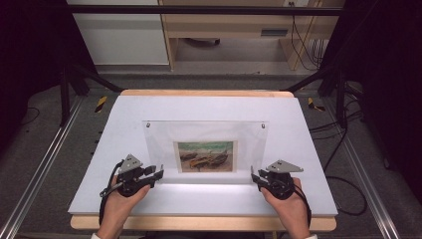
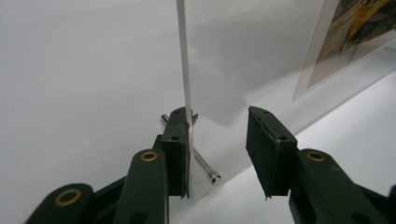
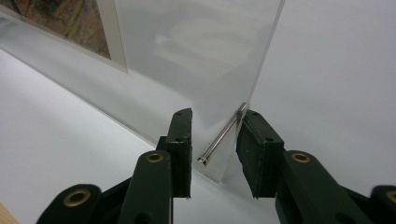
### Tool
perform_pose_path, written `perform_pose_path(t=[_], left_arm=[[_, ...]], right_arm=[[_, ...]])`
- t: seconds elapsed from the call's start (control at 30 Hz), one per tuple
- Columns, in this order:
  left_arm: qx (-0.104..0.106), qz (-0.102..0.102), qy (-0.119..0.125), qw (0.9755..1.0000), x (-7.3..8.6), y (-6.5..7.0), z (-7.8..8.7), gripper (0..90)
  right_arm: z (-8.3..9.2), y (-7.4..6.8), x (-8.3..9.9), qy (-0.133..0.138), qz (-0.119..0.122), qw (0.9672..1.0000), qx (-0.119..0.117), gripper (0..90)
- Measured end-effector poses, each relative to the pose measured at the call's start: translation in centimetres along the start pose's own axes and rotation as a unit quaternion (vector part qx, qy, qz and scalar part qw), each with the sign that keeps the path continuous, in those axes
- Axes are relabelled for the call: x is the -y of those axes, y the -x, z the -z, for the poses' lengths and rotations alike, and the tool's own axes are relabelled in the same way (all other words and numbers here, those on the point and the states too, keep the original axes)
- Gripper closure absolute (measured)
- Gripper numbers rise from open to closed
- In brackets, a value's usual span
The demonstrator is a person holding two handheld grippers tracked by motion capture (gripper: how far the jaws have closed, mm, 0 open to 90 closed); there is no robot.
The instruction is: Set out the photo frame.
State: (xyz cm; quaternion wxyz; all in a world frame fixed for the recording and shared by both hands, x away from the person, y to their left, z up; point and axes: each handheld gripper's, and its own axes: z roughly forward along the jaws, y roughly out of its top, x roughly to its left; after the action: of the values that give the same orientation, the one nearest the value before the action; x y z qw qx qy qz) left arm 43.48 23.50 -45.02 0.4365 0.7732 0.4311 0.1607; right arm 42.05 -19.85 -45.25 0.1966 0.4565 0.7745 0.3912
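A clear acrylic picture frame stands upright on the white board, with a painting of boats inside it. My left gripper is at its lower left corner and my right gripper at its lower right corner. In the left gripper view the panel's edge rests against one pad, while the other pad stands well off; the left gripper is open. In the right gripper view the corner's metal pin lies between the jaws of the right gripper, with a gap at one side.
The white board lies on a wooden table. Dark metal rails run along both sides. Behind the table are a black bar, wooden furniture and loose cables on the floor at the right.
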Motion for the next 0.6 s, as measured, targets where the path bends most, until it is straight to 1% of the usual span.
perform_pose_path(t=[0.33,0.53,0.6], left_arm=[[-0.002,-0.001,0.0,1.0,0.06,0.12,0.05,59.7],[-0.004,-0.001,-0.001,1.0,0.03,0.19,0.07,59.6],[-0.005,-0.002,-0.002,1.0,0.01,0.23,0.06,59.5]], right_arm=[[0.03,-0.09,0.16,0.003,-0.006,1.0,-0.001,66.4],[0.03,-0.06,0.19,0.005,-0.002,1.0,-0.001,66.4],[0.03,-0.05,0.21,0.005,0.003,1.0,0.002,66.3]])
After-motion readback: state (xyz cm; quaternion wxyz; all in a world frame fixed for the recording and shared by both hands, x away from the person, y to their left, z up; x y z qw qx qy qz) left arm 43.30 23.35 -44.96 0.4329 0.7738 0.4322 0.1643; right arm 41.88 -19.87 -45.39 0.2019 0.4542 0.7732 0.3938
